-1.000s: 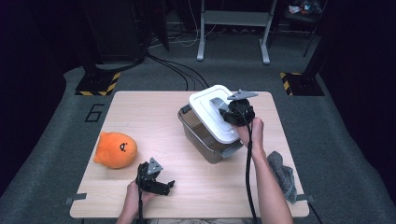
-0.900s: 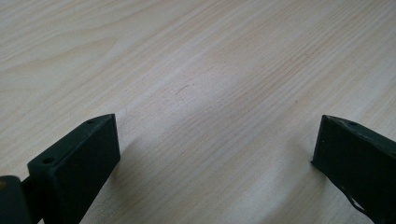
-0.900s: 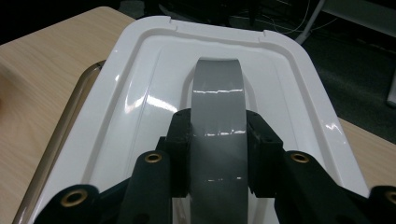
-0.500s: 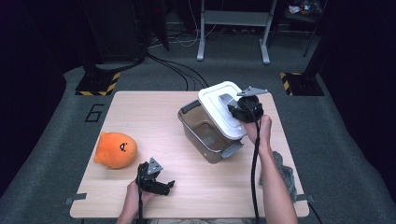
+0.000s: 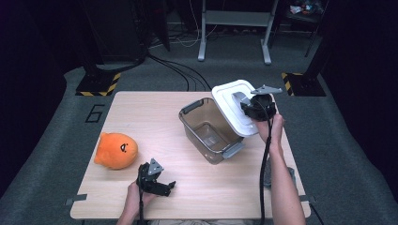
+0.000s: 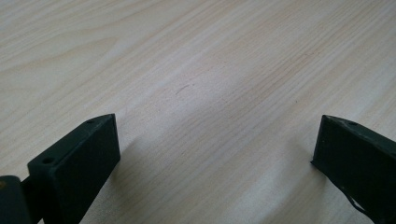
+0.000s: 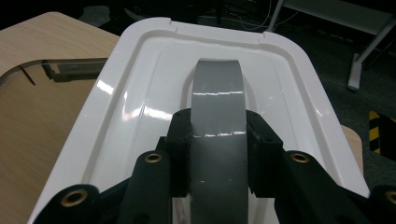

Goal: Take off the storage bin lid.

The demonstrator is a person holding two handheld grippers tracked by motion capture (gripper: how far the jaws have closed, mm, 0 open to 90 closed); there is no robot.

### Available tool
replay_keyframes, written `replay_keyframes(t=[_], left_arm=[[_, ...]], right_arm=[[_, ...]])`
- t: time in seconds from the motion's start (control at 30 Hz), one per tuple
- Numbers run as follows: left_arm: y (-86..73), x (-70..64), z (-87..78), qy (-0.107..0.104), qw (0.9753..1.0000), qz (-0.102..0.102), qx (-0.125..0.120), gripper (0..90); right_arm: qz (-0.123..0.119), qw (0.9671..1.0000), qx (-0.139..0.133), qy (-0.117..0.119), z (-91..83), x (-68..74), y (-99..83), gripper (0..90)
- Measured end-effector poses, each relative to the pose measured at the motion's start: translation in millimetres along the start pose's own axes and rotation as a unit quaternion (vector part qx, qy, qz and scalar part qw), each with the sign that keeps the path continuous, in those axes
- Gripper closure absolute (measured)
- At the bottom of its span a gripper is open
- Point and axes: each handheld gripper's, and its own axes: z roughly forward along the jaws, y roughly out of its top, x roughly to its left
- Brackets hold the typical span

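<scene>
A clear plastic bin [image 5: 209,130] stands uncovered at the table's middle right. Its white lid [image 5: 231,107] hangs tilted above the bin's right side, lifted off it. My right gripper [image 5: 251,108] is shut on the lid's grey handle [image 7: 218,116], with a jaw on each side of the strap. The white lid [image 7: 140,102] spreads around the handle in the right gripper view, and the bin's rim [image 7: 56,65] shows to its left. My left gripper [image 5: 159,185] rests near the table's front edge, open, and its fingers [image 6: 79,158] stand wide apart over bare wood.
An orange plush toy [image 5: 115,150] lies on the left of the wooden table [image 5: 141,112]. A grey crumpled thing [image 5: 270,176] lies by the right forearm near the table's right edge. Dark floor, cables and stand legs surround the table.
My right gripper has lifted the lid off the bin and carried it to the right, which uncovers the bin's inside. The left gripper has stayed put.
</scene>
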Motion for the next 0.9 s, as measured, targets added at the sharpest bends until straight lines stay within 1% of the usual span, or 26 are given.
replay_keyframes(t=[0.03, 0.1, 0.3, 0.37, 0.4, 0.43, 0.53, 0.57, 0.6, 0.63, 0.9], left_arm=[[0.0, 0.0, 0.0, 0.000, 1.0000, 0.000, 0.000, 0.2], [0.0, 0.0, 0.0, 0.000, 1.0000, 0.000, 0.000, 0.2], [0.0, 0.0, 0.0, 0.000, 1.0000, 0.000, 0.000, 0.2], [0.0, 0.0, 0.0, 0.000, 1.0000, 0.000, 0.000, 0.2], [0.0, 0.0, 0.0, 0.000, 1.0000, 0.000, 0.000, 0.2], [0.0, 0.0, 0.0, 0.000, 1.0000, 0.000, 0.000, 0.2], [0.0, 0.0, 0.0, 0.000, 1.0000, 0.000, 0.000, 0.2], [0.0, 0.0, 0.0, 0.000, 1.0000, 0.000, 0.000, 0.2], [0.0, 0.0, 0.0, 0.000, 1.0000, 0.000, 0.000, 0.3], [0.0, 0.0, 0.0, 0.000, 1.0000, 0.000, 0.000, 0.2], [0.0, 0.0, 0.0, 0.000, 1.0000, 0.000, 0.000, 0.2]], right_arm=[[0.000, 1.0000, 0.000, 0.000, 0.0, 0.0, 0.0, 66.2], [0.001, 1.0000, 0.000, -0.007, -1.1, -6.2, -1.9, 66.2], [0.008, 0.9998, 0.000, -0.019, -3.4, -18.5, -6.0, 66.2], [0.007, 0.9998, 0.001, -0.021, -3.6, -20.2, -6.5, 66.1], [0.013, 0.9996, 0.001, -0.026, -4.2, -25.0, -8.5, 66.2], [0.013, 0.9996, 0.001, -0.026, -4.2, -25.0, -8.5, 66.2], [0.022, 0.9992, 0.003, -0.034, -4.1, -33.6, -12.5, 66.2], [0.022, 0.9992, 0.003, -0.034, -4.1, -33.6, -12.5, 66.2], [0.027, 0.9989, 0.002, -0.038, -3.7, -38.5, -15.3, 66.2], [0.028, 0.9988, 0.003, -0.040, -3.3, -40.9, -16.7, 66.2], [0.045, 0.9974, 0.011, -0.055, 4.4, -56.8, -31.4, 66.2]])
